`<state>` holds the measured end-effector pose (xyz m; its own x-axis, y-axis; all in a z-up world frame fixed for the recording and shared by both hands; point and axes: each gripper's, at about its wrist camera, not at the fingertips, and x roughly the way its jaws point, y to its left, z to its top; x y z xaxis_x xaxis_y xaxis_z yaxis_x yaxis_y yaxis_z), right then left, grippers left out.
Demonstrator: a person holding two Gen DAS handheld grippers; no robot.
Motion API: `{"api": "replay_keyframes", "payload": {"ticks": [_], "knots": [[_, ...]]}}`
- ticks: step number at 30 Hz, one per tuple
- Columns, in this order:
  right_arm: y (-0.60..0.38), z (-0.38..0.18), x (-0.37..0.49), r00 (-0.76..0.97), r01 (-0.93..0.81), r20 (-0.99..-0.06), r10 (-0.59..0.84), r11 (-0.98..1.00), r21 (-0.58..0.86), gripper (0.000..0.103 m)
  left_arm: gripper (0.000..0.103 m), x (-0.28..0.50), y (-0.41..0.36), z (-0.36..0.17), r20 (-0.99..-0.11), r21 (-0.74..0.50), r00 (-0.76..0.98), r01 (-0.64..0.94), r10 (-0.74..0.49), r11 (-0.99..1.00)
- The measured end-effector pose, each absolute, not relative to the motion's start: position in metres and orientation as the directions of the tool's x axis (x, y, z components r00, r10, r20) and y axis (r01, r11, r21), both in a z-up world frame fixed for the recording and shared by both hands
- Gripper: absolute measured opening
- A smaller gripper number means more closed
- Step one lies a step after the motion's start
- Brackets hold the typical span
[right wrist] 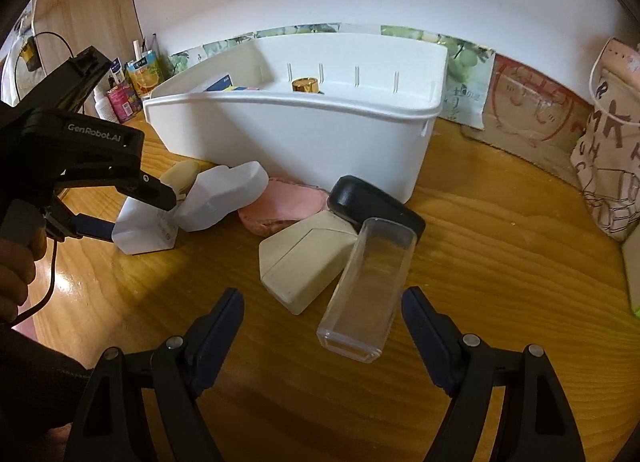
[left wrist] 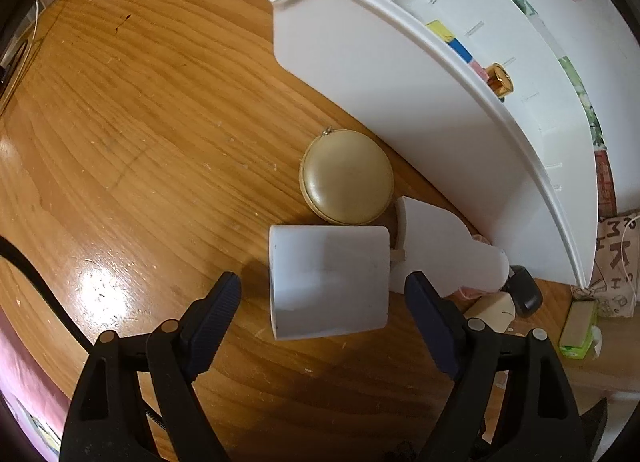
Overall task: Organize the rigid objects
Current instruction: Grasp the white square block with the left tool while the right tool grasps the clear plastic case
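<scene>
Step in hand, by judgement: approach to pick-up, nothing yet lifted for transfer into the white bin point(right wrist: 304, 134).

Left gripper point(left wrist: 324, 286) poised above the white box point(left wrist: 330, 282), jaws spread wide, one to each side of it, pads clear of its walls. Right gripper point(right wrist: 322, 302) likewise spread wide, hovering over the clear plastic case point(right wrist: 368, 290); no contact seen, nothing held.

Next move, as judged: lower until the pads bracket the chosen item's sides, close squarely, lift, carry over the bin rim.

Condition of items: white box lying on its side on the wooden table point(left wrist: 140, 122), smooth, slightly scuffed, just beside the round gold case point(left wrist: 347, 177) and a white bottle point(left wrist: 440, 246). Clear plastic case tilted, upper end resting against the beige box point(right wrist: 304, 262) and black case point(right wrist: 372, 202); a pink pouch point(right wrist: 280, 206) behind, close to the bin front. Bin standing at the back of the table, already containing a gold-capped bottle point(right wrist: 306, 85) and coloured cards.

Risk noted: glossy clear walls likely slippery; leaning pile liable to shift.
</scene>
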<state>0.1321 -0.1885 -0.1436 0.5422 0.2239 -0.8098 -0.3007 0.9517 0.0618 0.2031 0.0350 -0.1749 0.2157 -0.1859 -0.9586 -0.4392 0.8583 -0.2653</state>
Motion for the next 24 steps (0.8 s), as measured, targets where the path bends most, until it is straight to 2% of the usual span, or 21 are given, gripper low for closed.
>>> {"api": "replay_keyframes", "payload": {"ticks": [4, 6, 10, 19, 24], "knots": [[-0.191, -0.148, 0.133, 0.541, -0.294, -0.809, 0.229, 0.953, 0.074, 0.079, 0.078, 0.206, 0.048, -0.178, -0.958, -0.267, 0.223, -0.461, -0.181, 0.846], [-0.194, -0.150, 0.135, 0.538, -0.287, -0.811, 0.231, 0.955, 0.082, 0.074, 0.076, 0.210, 0.054, -0.178, -0.957, -0.270, 0.230, -0.463, -0.179, 0.845], [-0.197, -0.154, 0.136, 0.531, -0.277, -0.813, 0.240, 0.955, 0.102, 0.070, 0.065, 0.215, 0.056, -0.177, -0.947, -0.299, 0.248, -0.457, -0.203, 0.838], [-0.196, -0.155, 0.137, 0.535, -0.277, -0.810, 0.241, 0.955, 0.102, 0.060, 0.064, 0.220, 0.053, -0.178, -0.944, -0.305, 0.260, -0.453, -0.203, 0.838], [-0.195, -0.154, 0.136, 0.531, -0.284, -0.809, 0.250, 0.953, 0.108, 0.051, 0.064, 0.209, 0.051, -0.174, -0.943, -0.306, 0.269, -0.459, -0.197, 0.834]]}}
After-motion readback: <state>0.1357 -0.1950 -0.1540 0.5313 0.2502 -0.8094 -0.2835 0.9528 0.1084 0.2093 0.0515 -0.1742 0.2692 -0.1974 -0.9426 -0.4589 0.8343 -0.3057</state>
